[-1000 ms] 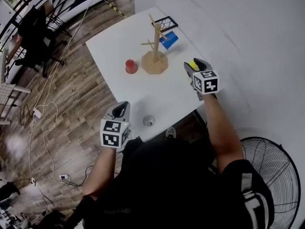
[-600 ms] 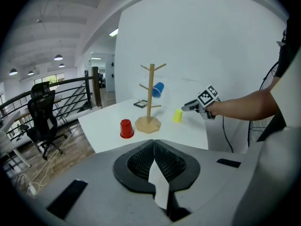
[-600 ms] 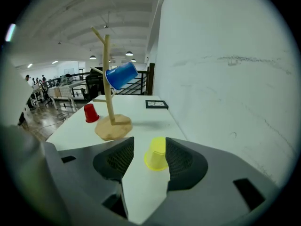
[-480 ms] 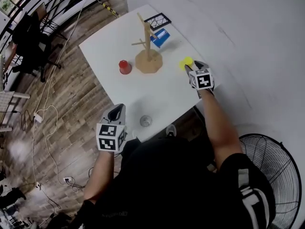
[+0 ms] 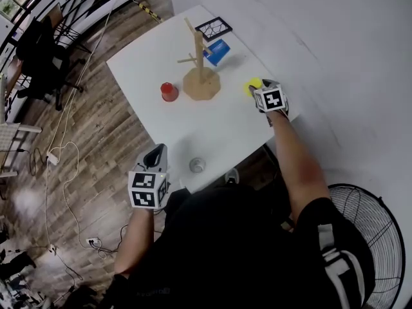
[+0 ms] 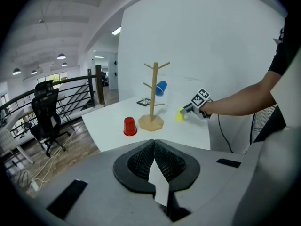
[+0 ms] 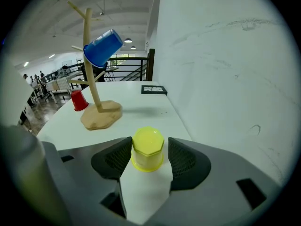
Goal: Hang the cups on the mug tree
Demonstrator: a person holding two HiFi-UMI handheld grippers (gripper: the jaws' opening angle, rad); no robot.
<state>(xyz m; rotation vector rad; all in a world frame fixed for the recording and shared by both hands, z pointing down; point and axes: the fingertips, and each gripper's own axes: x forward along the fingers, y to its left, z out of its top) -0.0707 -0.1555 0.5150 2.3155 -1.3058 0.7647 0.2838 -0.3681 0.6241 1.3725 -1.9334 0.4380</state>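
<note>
A yellow cup (image 7: 147, 149) stands upside down on the white table (image 5: 145, 60) near the right edge. My right gripper (image 7: 149, 158) has its jaws on either side of it; they have just been opening and stand open, with a gap at the right pad. The head view shows that gripper (image 5: 256, 89) low at the yellow cup (image 5: 252, 85). The wooden mug tree (image 5: 199, 66) carries a blue cup (image 5: 217, 51) on one peg. A red cup (image 5: 168, 91) stands upside down left of its base. My left gripper (image 5: 156, 152) is shut and empty, held off the table's near edge.
A small grey round object (image 5: 197, 165) lies near the table's front edge. A black-framed square (image 5: 213, 28) lies at the far corner. A white wall runs along the right. A floor fan (image 5: 370, 237) stands at lower right; cables and an office chair (image 5: 45, 50) are at left.
My right gripper has come down and forward over the yellow cup, which now sits between its jaws. My left gripper has stayed where it was.
</note>
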